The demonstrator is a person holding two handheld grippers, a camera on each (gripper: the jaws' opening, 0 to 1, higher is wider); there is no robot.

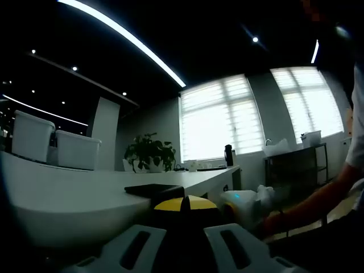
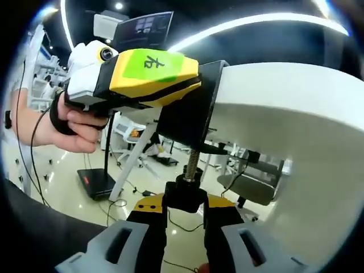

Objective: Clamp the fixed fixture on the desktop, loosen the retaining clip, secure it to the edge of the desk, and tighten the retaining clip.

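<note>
A black clamp fixture (image 2: pixel 187 116) sits over the edge of the white desk (image 2: pixel 296 114). Its flat top plate (image 1: pixel 153 189) lies on the desktop (image 1: pixel 68 199). My left gripper (image 2: pixel 199 79), yellow with a green label and held by a hand (image 2: pixel 79 122), is shut on the fixture's upper part. In the left gripper view its own jaws (image 1: pixel 182 227) close on a dark part. A threaded screw (image 2: pixel 192 162) runs down from the fixture to a black knob (image 2: pixel 185 196). My right gripper (image 2: pixel 185 215) is shut on that knob from below; it shows white at the desk edge (image 1: pixel 244 202).
Two white bins (image 1: pixel 31 136) stand at the desk's far left, with a potted plant (image 1: pixel 151 152) and a black bottle (image 1: pixel 228 154) at the far end. A dark shelf unit (image 1: pixel 296 170) stands by the window. Under the desk are a chair (image 2: pixel 250 185) and a stand base (image 2: pixel 99 179).
</note>
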